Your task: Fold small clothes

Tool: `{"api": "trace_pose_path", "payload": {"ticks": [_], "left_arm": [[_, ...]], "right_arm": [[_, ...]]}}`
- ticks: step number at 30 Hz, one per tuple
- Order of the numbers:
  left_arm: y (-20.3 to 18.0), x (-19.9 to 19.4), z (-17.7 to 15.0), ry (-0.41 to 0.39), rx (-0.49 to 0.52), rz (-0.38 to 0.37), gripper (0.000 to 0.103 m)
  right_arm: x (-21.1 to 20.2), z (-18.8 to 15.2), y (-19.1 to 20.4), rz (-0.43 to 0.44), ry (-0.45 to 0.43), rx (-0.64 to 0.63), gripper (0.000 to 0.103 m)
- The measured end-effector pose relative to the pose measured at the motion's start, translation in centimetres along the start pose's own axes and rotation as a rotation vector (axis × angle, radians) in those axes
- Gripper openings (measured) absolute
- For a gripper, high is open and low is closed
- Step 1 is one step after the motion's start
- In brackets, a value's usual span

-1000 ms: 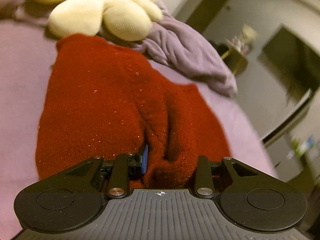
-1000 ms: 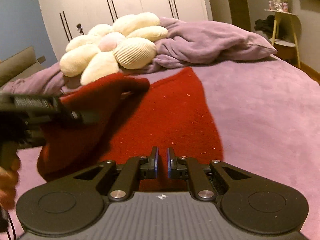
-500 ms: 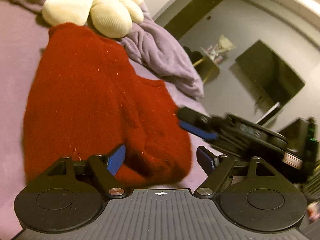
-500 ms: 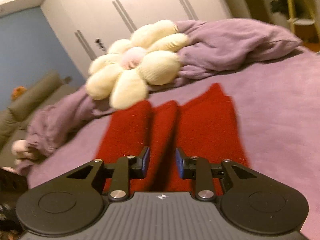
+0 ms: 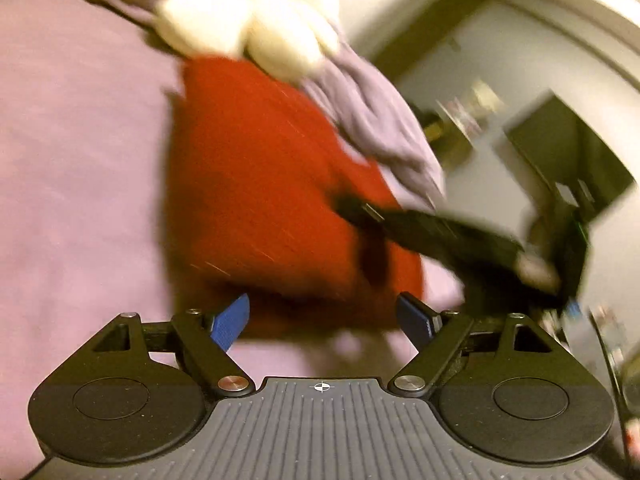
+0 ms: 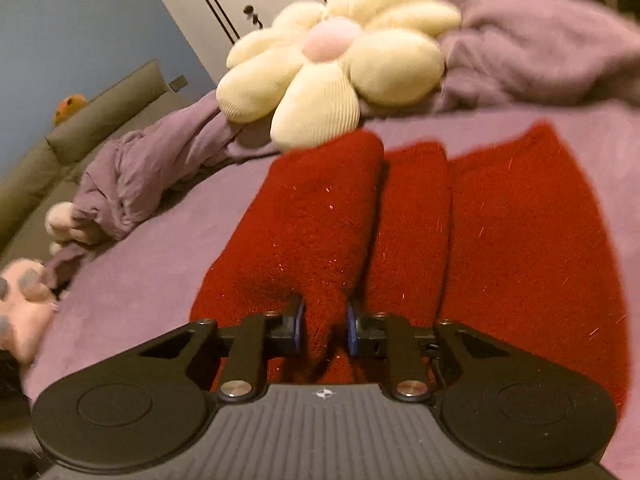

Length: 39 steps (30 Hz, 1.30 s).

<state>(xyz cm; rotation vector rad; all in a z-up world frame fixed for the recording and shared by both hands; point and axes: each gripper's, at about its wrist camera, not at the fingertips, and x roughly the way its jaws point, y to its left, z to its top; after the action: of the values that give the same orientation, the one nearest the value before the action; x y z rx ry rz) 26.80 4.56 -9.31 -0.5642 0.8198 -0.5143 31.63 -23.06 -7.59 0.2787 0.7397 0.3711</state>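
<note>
The red sweater (image 6: 400, 240) is spread on the purple bed (image 6: 132, 292), partly folded lengthwise, its far end touching the flower cushion (image 6: 340, 56). The right tool (image 6: 323, 330) has just been closing; a raised ridge of knit is clamped at the near hem. The left tool (image 5: 324, 316) is held apart, empty, just short of the hem. Risk: with one corner pinched, the folded layers could be dragged askew or unrolled.

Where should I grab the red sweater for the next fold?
Take the red sweater by its flat single-layer edge on the right in the right wrist view, coming in low from the near side. The left part is already rolled thick, so probably harder to pinch.
</note>
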Motion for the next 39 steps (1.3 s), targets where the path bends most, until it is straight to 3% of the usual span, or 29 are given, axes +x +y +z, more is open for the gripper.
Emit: {"api": "trace_pose_path", "payload": {"ticks": [3,5,8,10,11,13,14,18,23,25,27,28,31,33,36,39], "left_arm": [[1.2,0.1,1.5,-0.056,-0.04,0.114,0.085],[1.7,1.1,2.2,-0.056,-0.061,0.121,0.085],[1.8,3.7,2.6,0.012,-0.072,0.108,0.085],[1.9,4.2,2.4,0.021,-0.053,0.108,0.085],[1.9,4.4,2.4,0.023,-0.045,0.113,0.086],[2.4,4.5,2.1,0.031,-0.056,0.111,0.087],[2.8,4.7,2.1,0.034,-0.068,0.1,0.088],[3.1,4.9,1.7,0.045,-0.082,0.09,0.089],[3.3,4.9,1.6,0.06,-0.087,0.085,0.089],[3.3,5.0,1.6,0.062,-0.086,0.087,0.089],[3.0,4.8,1.5,0.063,-0.075,0.101,0.089],[2.8,4.3,1.4,0.058,-0.065,0.105,0.089],[2.3,2.7,0.5,0.067,-0.038,0.089,0.088],[1.8,2.2,-0.4,0.097,0.004,0.13,0.088],[1.2,2.6,-1.4,0.116,0.07,0.208,0.086],[0.8,3.1,-1.2,0.104,0.051,0.234,0.086]], "right_arm": [[-0.9,-0.1,-0.4,-0.068,-0.039,0.01,0.017],[0.0,-0.8,-1.3,-0.102,-0.001,0.038,0.017],[1.4,-1.4,-3.0,-0.085,0.046,0.107,0.021],[0.5,-0.9,-3.6,-0.05,0.025,0.137,0.03],[-0.2,-0.7,-3.8,-0.057,0.002,0.138,0.048],[-1.3,-0.6,-4.5,-0.088,-0.047,0.137,0.069],[-1.4,-0.7,-4.9,-0.086,-0.059,0.146,0.069],[0.7,-0.5,-7.3,0.065,0.018,0.272,0.07],[3.4,0.9,-6.9,0.178,0.036,0.336,0.072],[4.0,1.4,-6.1,0.167,0.035,0.345,0.064],[4.0,2.1,-4.5,0.135,0.024,0.264,0.034],[4.0,2.4,-3.3,0.099,0.015,0.193,0.027],[3.1,2.6,-0.1,-0.019,-0.014,-0.007,0.023],[1.9,2.7,1.0,-0.076,-0.048,-0.089,0.022],[0.1,2.8,1.5,-0.126,-0.1,-0.135,0.022],[-1.5,2.9,1.3,-0.174,-0.128,-0.157,0.021]]}}
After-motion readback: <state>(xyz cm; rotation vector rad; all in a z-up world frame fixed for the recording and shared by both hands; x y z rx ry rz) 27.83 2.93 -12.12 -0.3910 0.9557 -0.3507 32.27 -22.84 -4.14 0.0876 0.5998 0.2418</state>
